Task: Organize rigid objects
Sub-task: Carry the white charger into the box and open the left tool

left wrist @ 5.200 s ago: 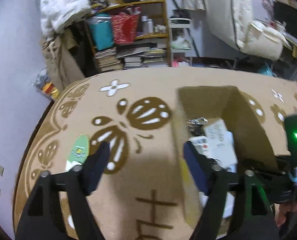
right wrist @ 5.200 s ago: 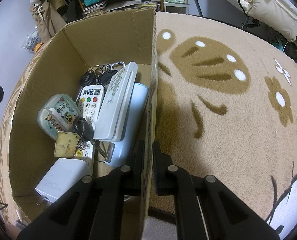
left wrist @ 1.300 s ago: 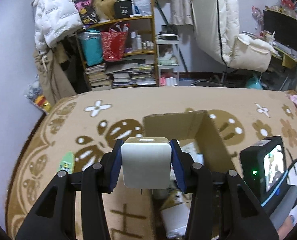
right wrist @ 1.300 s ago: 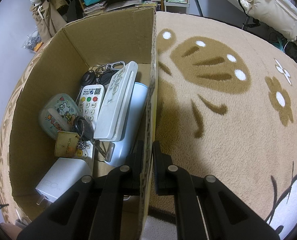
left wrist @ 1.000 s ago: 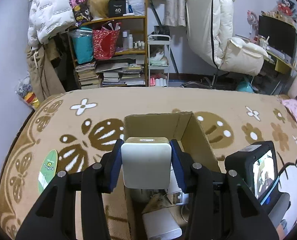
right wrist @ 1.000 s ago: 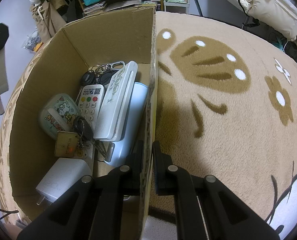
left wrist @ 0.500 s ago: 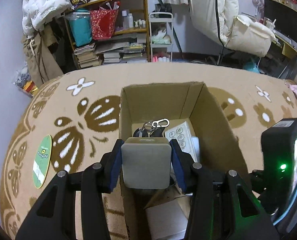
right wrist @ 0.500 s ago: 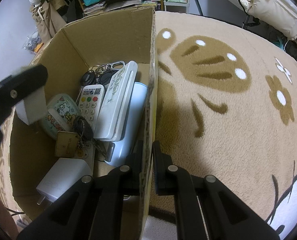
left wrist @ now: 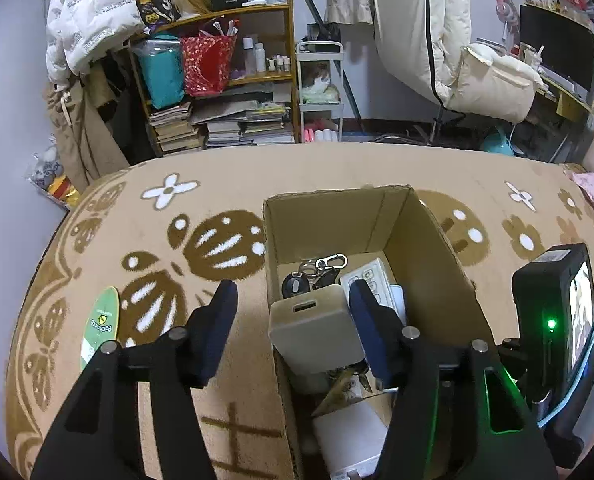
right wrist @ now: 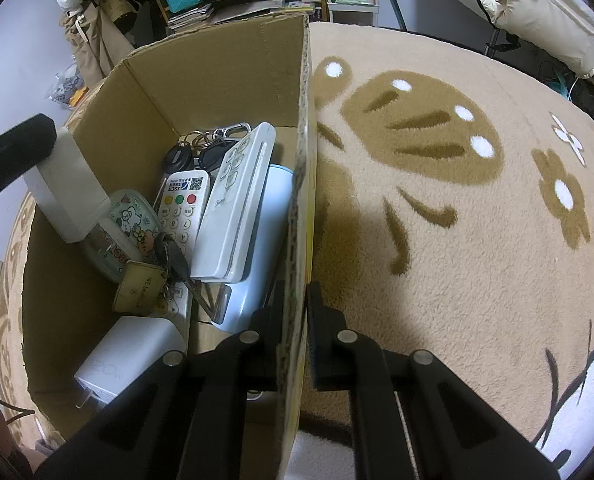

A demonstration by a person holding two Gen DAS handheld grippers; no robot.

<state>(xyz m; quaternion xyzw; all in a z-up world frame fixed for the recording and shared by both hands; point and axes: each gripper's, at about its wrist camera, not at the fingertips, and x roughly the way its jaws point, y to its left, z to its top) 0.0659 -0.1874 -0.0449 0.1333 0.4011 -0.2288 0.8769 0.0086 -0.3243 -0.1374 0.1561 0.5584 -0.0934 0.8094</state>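
— So where is the white block (left wrist: 315, 330) right now?

— It is over the cardboard box (left wrist: 329, 216), by the box's left wall. It sits between the fingers of the left gripper (left wrist: 293, 330), close up against the right finger (left wrist: 367, 322). The left finger (left wrist: 217, 320) is well away from it, out past the left wall, over the rug (left wrist: 477, 176).

— Are those fingers squeezing it?

— No. They are spread wide apart, with a big gap on the block's left side. From the other camera the block (right wrist: 67, 188) tilts over a little clear case with cartoon pictures (right wrist: 123, 228).

— What about the right gripper (right wrist: 295, 326)?

— Its two fingers are pressed onto the box's right wall (right wrist: 303, 184), near the near corner. One finger is inside the box and one is outside.

— What else is in the box?

— A white remote (right wrist: 183, 204) with red, green and yellow buttons, a long white case (right wrist: 237, 200), something pale blue (right wrist: 263, 248) under it, keys (right wrist: 201, 148) by the far wall, a tan tag (right wrist: 139, 288) on a key, and a white charger (right wrist: 127, 354) by the near edge.

— Anything on the rug?

— A green oval thing (left wrist: 101, 322) lies near the rug's left edge.
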